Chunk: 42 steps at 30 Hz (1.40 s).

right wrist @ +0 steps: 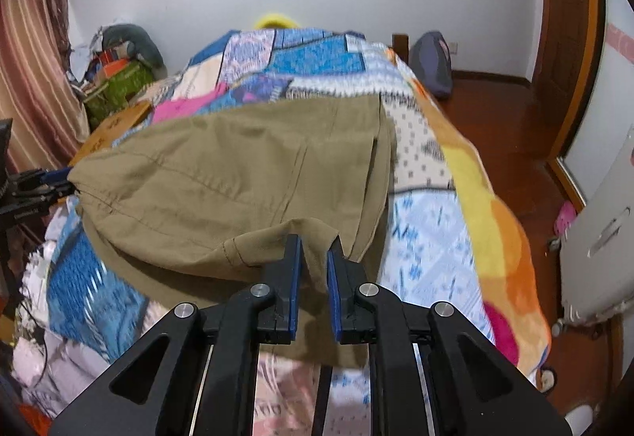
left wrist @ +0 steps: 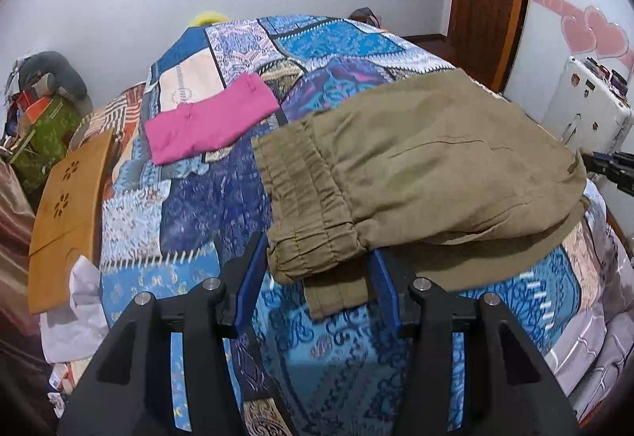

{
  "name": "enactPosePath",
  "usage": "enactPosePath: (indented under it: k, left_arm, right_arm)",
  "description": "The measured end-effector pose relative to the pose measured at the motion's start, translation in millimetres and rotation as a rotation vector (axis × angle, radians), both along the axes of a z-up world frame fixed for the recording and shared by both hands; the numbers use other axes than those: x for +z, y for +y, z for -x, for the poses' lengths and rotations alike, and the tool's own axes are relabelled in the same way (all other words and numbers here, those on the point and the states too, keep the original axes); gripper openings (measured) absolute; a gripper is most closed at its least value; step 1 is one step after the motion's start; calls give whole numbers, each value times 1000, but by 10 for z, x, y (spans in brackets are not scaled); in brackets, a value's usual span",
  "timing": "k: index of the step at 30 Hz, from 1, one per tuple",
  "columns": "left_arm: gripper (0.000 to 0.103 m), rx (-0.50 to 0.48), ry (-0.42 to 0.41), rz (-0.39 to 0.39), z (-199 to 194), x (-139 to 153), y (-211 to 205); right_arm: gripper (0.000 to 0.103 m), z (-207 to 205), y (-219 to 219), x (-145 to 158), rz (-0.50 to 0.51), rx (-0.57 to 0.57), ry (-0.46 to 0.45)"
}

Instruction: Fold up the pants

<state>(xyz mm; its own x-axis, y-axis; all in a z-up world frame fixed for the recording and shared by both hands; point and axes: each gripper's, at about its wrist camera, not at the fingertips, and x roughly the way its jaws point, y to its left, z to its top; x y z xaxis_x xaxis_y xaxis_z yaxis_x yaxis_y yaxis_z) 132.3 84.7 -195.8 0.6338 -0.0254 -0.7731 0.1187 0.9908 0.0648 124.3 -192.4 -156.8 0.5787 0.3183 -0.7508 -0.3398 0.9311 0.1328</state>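
- While the left wrist view looks across the bed (left wrist: 190, 206), the khaki pants (left wrist: 416, 166) show as an already doubled bundle: the gathered elastic waistband (left wrist: 305, 206) lies at the near left, with a second layer peeking out beneath it, so at least one fold looks done.
- Between the blue pads of the left gripper (left wrist: 317, 269) sits the bunched waistband corner; the jaws stand about half spread and press on that thick roll from both sides, so I judge it grasped rather than merely straddled.
- Beyond the bundle a folded pink garment (left wrist: 210, 119) lies flat on the patchwork cover, well apart from the pants, which suggests one item is finished and set aside.
- At the far right edge of this view the other tool's tip meets the opposite end of the khaki cloth.
- Seen from the right wrist view, the pants (right wrist: 237, 174) spread ahead and to the left, draped over the bed (right wrist: 436, 198), with the leg hems stacked along the right side.
- Nearly clenched, the right gripper (right wrist: 315, 257) pinches a thin fold of the near edge between its pads; cloth runs up into the narrow gap.
- With both ends held, the bundle hangs slightly above or just onto the cover; I cannot tell which.
- What remains, by my reading, is laying it down, perhaps one more fold, smoothing, and letting go.
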Motion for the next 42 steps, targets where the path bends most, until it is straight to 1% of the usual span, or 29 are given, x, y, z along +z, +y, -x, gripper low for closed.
enactPosePath:
  k: [2, 4, 7, 11, 13, 15, 18, 19, 21, 23, 25, 27, 29, 30, 33, 38, 39, 41, 42]
  left_arm:
    - [50, -10, 12, 8, 52, -18, 17]
    - [50, -15, 15, 12, 113, -4, 30]
    - [50, -34, -1, 12, 215, 92, 46]
    - [51, -78, -57, -20, 317, 326, -59]
    - [51, -120, -78, -38, 334, 434, -189]
    - [52, -168, -80, -62, 320, 467, -337]
    - [55, -231, -77, -134, 282, 406, -583]
    - [56, -249, -68, -150, 267, 365, -649]
    - [62, -283, -46, -188, 240, 259, -785]
    - [62, -306, -36, -230, 226, 160, -880]
    - [63, -327, -13, -255, 215, 60, -941]
    - [63, -345, 9, -280, 192, -43, -980]
    - [63, -355, 11, -316, 166, -118, -1018]
    - [63, -357, 11, -322, 150, -135, -1027]
    - [63, -357, 8, -299, 98, -104, -1032]
    - [59, -345, 4, -214, -23, 63, -979]
    - [59, -339, 2, -197, -46, 105, -968]
    - [59, -334, -1, -171, -78, 166, -953]
    - [59, -333, -4, -159, -87, 197, -946]
  right_arm:
    - [15, 42, 5, -24, 21, -2, 12]
    - [15, 120, -24, -32, 34, -6, 22]
    - [15, 212, -71, 11, 39, -9, 30]
    - [15, 331, -83, 112, 53, -10, 3]
    - [16, 355, -65, 201, 51, -2, -21]
    - [16, 373, -29, 314, 45, 5, -51]
    - [22, 378, 38, 407, 13, 29, -71]
    - [26, 384, 85, 435, 9, 43, -78]
    - [30, 398, 163, 467, 6, 65, -93]
    - [38, 402, 248, 469, -1, 88, -96]
    - [41, 413, 336, 438, -13, 113, -90]
    - [42, 396, 430, 372, -11, 139, -73]
    - [42, 387, 518, 302, -6, 158, -58]
    - [42, 382, 577, 258, -5, 174, -46]
    - [42, 364, 723, 161, -14, 211, -16]
    - [43, 324, 965, 40, -16, 269, 19]
    - [44, 312, 1006, 21, -16, 278, 24]
    - [51, 293, 1070, 2, -11, 293, 14]
    - [51, 289, 1105, -1, -1, 295, -5]
